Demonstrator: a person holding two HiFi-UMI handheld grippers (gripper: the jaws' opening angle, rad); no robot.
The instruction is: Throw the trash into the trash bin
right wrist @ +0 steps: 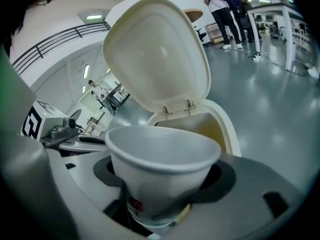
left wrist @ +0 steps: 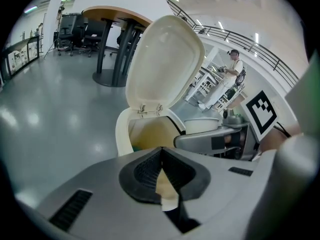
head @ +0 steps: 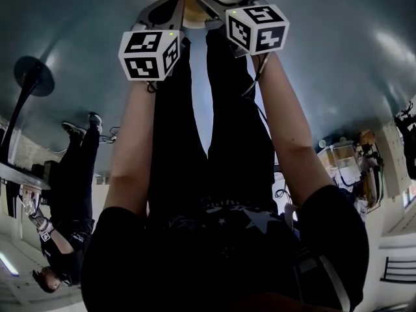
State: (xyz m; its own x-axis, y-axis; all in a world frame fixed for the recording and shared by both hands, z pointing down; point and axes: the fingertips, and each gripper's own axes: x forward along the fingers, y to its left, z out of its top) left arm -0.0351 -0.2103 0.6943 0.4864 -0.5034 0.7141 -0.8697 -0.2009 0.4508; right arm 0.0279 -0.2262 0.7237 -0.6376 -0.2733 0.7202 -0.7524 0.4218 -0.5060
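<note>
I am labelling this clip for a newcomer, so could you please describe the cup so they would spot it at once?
Find the white trash bin with its lid up on the grey floor. In front of it, the right gripper grips a white paper cup with red print low on its side. The left gripper pinches only a flat beige paper scrap.

Both bare arms stretch forward side by side, left forearm (head: 133, 155) and right forearm (head: 292, 142). The left gripper (left wrist: 161, 154) has its jaws pinched together on a beige paper scrap (left wrist: 167, 188). The right gripper (right wrist: 162, 176) has its jaws spread wide, clamping a white paper cup (right wrist: 160, 154).
</note>
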